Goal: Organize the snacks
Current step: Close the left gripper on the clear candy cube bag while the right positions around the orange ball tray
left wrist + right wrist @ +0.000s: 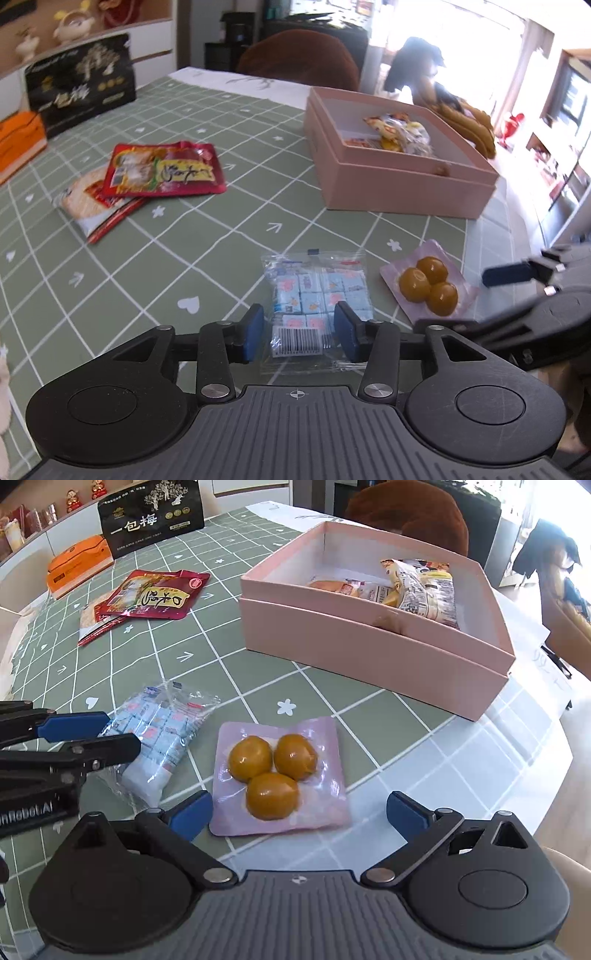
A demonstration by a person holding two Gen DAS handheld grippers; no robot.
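A clear pack of small blue-wrapped sweets [317, 295] lies flat on the green checked cloth. My left gripper [300, 325] is open, its blue pads standing either side of the pack's near end without pressing it. Beside it, a pink pack of three brown-yellow balls [280, 775] rests near the table's edge. My right gripper [301, 808] is open wide, a pad on each side of that pack's near edge. The pink box [369, 653] behind holds several wrapped snacks [424, 587]. A red pouch [162, 170] lies on a rice cracker pack [81, 203], far left.
A black gift box [151, 513] and an orange box [77, 565] stand at the table's far left. A brown chair back [406, 506] rises behind the pink box. The table's rounded edge runs close on the right, with floor beyond it.
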